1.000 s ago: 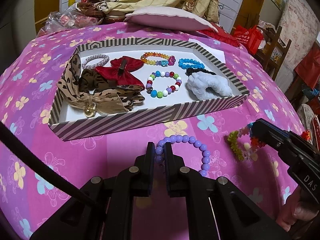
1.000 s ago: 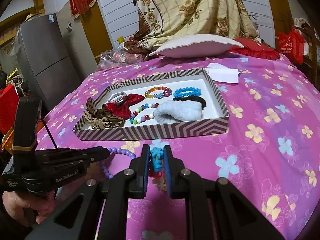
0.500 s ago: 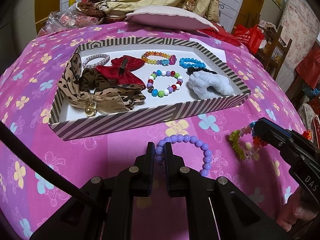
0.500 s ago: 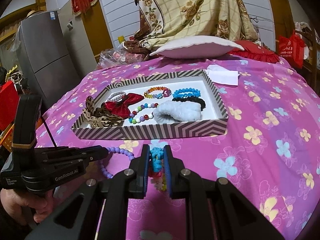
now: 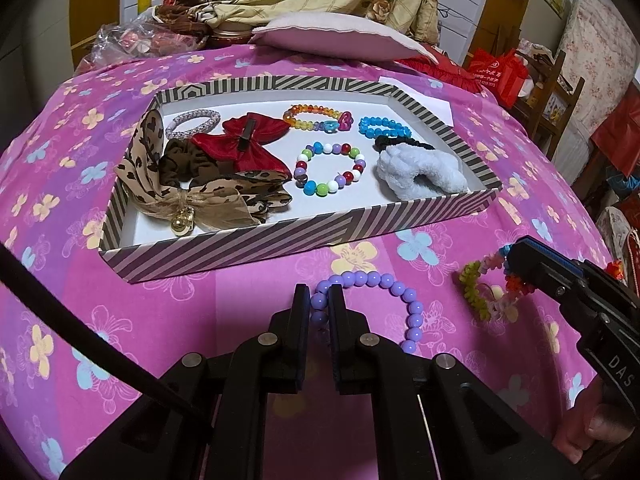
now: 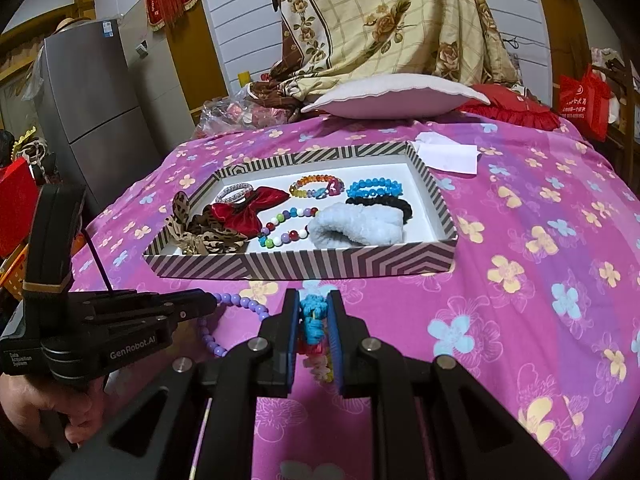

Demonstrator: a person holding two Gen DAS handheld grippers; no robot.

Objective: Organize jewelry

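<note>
A purple bead bracelet (image 5: 394, 291) lies on the pink flowered cloth just in front of the striped tray (image 5: 280, 240). My left gripper (image 5: 319, 305) is shut on its left side; from the right wrist view the same gripper (image 6: 208, 305) pinches the purple bracelet (image 6: 240, 304). My right gripper (image 6: 314, 312) is shut on a multicoloured flower bracelet (image 6: 312, 320) with a blue top, which also shows as the flower bracelet (image 5: 480, 288) to the right of the purple one. Inside the tray lie bead bracelets, a red bow (image 5: 244, 144), a leopard bow and a fluffy blue scrunchie (image 5: 420, 174).
A white paper (image 6: 448, 156) lies beyond the tray's far right corner. A pale cushion (image 6: 396, 96) and a draped floral blanket sit at the back. A grey fridge (image 6: 88, 112) stands on the left. A hand (image 6: 44, 408) holds the left gripper's handle.
</note>
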